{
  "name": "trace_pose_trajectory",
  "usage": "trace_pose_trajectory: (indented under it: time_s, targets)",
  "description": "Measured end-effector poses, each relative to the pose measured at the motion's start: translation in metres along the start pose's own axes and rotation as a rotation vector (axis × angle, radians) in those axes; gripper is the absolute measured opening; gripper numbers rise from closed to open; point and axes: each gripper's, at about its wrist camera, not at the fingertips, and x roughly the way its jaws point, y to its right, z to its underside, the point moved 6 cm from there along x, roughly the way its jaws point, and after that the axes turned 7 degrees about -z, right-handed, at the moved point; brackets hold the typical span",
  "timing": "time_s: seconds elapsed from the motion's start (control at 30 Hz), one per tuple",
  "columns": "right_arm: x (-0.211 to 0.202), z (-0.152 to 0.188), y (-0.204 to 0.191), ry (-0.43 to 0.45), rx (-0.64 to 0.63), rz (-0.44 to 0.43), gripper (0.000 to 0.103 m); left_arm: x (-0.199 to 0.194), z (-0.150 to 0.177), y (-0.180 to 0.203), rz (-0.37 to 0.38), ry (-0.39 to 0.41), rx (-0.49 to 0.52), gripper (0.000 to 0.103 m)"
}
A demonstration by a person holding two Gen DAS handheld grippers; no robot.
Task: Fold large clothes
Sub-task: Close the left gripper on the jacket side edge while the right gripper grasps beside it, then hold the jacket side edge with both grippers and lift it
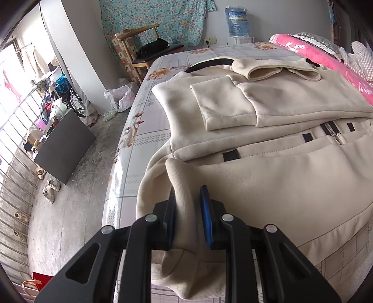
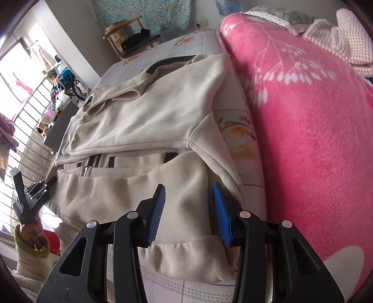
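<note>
No readable text; water jug (image 1: 237, 21) label blurred, jacket (image 2: 149, 111) embroidery illegible.

Under the folded cream fleece jacket (image 1: 291, 181), much of the floral bedsheet (image 1: 139, 130) hidden. Near hem corner of that jacket covered by the black left gripper (image 1: 187, 198) and its blue pads. Blue water jug (image 2: 221, 7) cut off by the top edge in the right wrist view. Clutter beside the wheelchair wheel (image 1: 77, 102) too small to tell apart. Red bag (image 1: 40, 278) cropped by the lens rim.
</note>
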Motion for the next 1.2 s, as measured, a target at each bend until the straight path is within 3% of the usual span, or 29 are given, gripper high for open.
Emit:
trace_pose_trajectory:
  time_s: [0.43, 0.87, 1.13, 1.2]
  targets:
    - [0.003, -0.001, 0.003, -0.055, 0.081, -0.046, 0.039, 0.001, 0.0, -0.005, 0.056, -0.015, -0.048, 0.019]
    - [0.008, -0.004, 0.001, -0.093, 0.117, -0.07, 0.045, 0.004, 0.0, -0.009, 0.114, -0.033, -0.096, 0.019]
    - [0.018, -0.003, -0.01, -0.119, 0.022, 0.009, 0.045, 0.004, 0.001, -0.012, 0.13, -0.026, -0.105, 0.019]
    - [0.019, -0.001, -0.016, -0.114, -0.03, 0.062, 0.039, 0.004, 0.002, -0.013, 0.128, -0.02, -0.104, 0.019]
